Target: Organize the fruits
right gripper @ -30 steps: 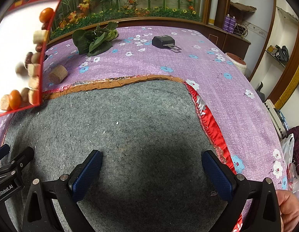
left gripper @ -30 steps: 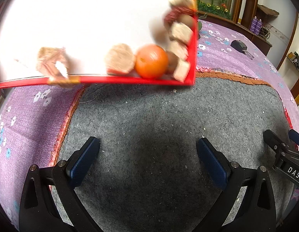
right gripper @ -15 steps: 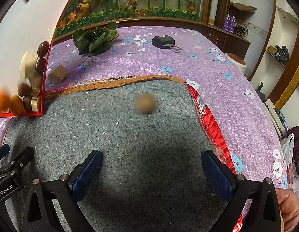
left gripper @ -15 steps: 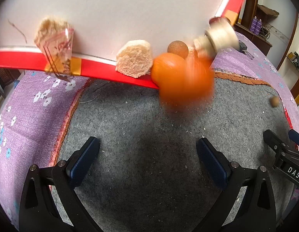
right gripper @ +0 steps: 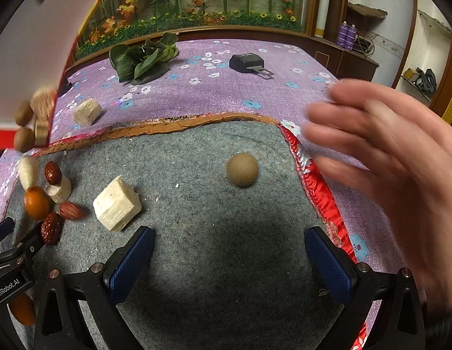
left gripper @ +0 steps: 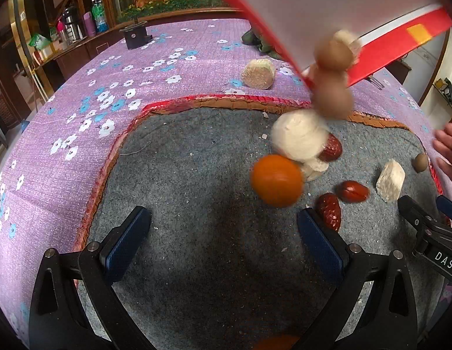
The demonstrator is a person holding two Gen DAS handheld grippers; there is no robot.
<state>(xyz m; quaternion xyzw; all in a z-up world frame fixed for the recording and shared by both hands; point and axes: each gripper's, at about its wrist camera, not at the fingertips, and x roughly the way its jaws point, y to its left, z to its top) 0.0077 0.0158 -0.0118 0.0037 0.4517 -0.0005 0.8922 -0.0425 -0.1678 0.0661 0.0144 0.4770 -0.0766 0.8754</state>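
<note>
A tilted red-rimmed white tray (left gripper: 395, 46) spills fruit onto the grey felt mat (left gripper: 196, 175). In the left wrist view an orange (left gripper: 276, 179), a pale chunk (left gripper: 298, 135), two brown longans (left gripper: 332, 94) and red dates (left gripper: 331, 211) fall or lie ahead of my open, empty left gripper (left gripper: 223, 239). In the right wrist view a white chunk (right gripper: 116, 203), a longan (right gripper: 242, 169), an orange (right gripper: 36, 202) and dates (right gripper: 52, 227) lie on the mat beyond my open, empty right gripper (right gripper: 230, 259).
A bare hand (right gripper: 386, 151) reaches in at the right, blurred. On the purple flowered cloth (right gripper: 211, 87) lie a leafy green vegetable (right gripper: 144, 59), a black device (right gripper: 246, 61) and a straw-coloured roll (right gripper: 86, 111). Cabinets and plants stand behind.
The tray has tipped further and several fruits have dropped onto the mat. A longan has rolled to the right. A hand has come in at the right. Both grippers have stayed put.
</note>
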